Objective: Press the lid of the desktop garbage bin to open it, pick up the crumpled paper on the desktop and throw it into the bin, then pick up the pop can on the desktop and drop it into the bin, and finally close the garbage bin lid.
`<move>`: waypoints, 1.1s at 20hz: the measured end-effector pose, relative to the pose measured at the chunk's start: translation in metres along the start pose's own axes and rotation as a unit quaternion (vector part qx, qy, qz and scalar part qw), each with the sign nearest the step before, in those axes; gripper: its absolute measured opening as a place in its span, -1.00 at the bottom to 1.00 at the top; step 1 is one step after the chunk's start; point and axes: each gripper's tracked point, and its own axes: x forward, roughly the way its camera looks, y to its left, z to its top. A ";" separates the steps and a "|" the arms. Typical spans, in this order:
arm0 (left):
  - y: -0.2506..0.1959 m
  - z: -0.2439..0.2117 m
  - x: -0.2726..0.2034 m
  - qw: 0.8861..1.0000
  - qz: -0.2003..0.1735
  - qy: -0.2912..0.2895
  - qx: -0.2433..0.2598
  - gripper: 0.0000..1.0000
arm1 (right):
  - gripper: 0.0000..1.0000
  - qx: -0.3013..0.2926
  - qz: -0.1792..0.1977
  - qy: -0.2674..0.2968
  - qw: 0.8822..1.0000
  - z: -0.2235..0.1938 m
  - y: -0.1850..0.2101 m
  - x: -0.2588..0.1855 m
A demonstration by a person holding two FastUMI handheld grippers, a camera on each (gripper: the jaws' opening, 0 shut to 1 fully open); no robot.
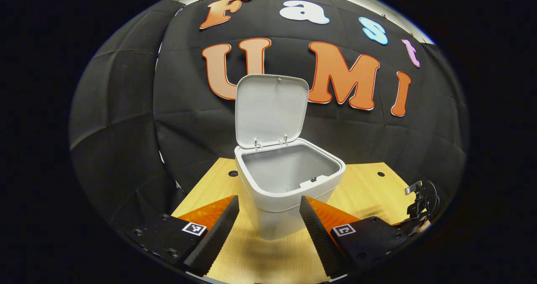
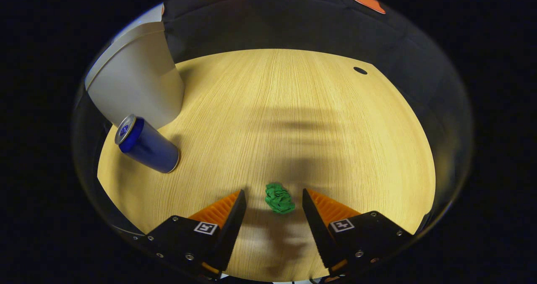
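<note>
Left gripper (image 1: 269,204): nearest to me in the left gripper view, its two wedge-shaped fingers with ribbed inner faces stand wide apart and hold nothing; each black base carries a small square marker.
Garbage bin (image 1: 289,191): I see a smooth, matte plastic tub, pale grey, with rounded corners and tapering walls, standing just beyond the left fingertips and framed between them, not touched by either.
Lid (image 1: 270,110): rounded-square, swung up on two small hinges at the back rim and standing nearly upright; the bin mouth is open and I see a bare grey interior.
Desktop (image 1: 369,183): light wood-grain board with fine straight lines, a small dark round hole near each back corner.
Right gripper (image 2: 272,201): I look down steeply here; its jaws are spread apart, grasping nothing, fingers with the same sawtooth ribbing.
Crumpled paper (image 2: 279,198): a small green wad, creased and lumpy, lying on the desktop in the gap between the right fingertips, touching neither as far as I can tell.
Pop can (image 2: 144,144): glossy blue metal cylinder with a silver rim and top, standing on the desktop just beside the bin's wall at the left of the right gripper view, well apart from the paper.
Bin wall (image 2: 136,80): plain, smooth, slanting grey surface.
</note>
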 end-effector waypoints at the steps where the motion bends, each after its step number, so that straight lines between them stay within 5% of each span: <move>1: 0.000 0.000 0.000 1.000 0.000 0.001 0.002 0.85 | 0.51 -0.002 -0.002 0.000 1.000 0.001 -0.006 0.000; 2: 0.001 -0.002 0.000 1.000 0.001 0.002 0.002 0.85 | 0.02 -0.004 -0.005 -0.001 1.000 0.002 -0.010 -0.002; 3: 0.002 -0.003 0.000 1.000 0.002 0.003 0.002 0.86 | 0.27 -0.007 -0.011 0.001 1.000 0.002 -0.015 -0.002; 4: 0.003 -0.005 0.001 1.000 0.002 0.005 0.000 0.85 | -0.16 -0.008 -0.013 0.007 1.000 0.001 -0.015 -0.001; 8: 0.005 -0.008 -0.001 1.000 0.004 0.009 -0.005 0.85 | -0.72 -0.011 -0.012 0.013 1.000 0.006 -0.025 -0.004; 12: 0.000 -0.011 -0.002 1.000 0.001 0.011 -0.003 0.85 | -0.92 -0.048 -0.019 0.014 0.999 0.021 -0.040 -0.010; 22: -0.010 -0.008 -0.003 1.000 -0.007 0.007 0.001 0.86 | -0.94 0.013 0.023 -0.042 0.999 0.134 -0.096 -0.086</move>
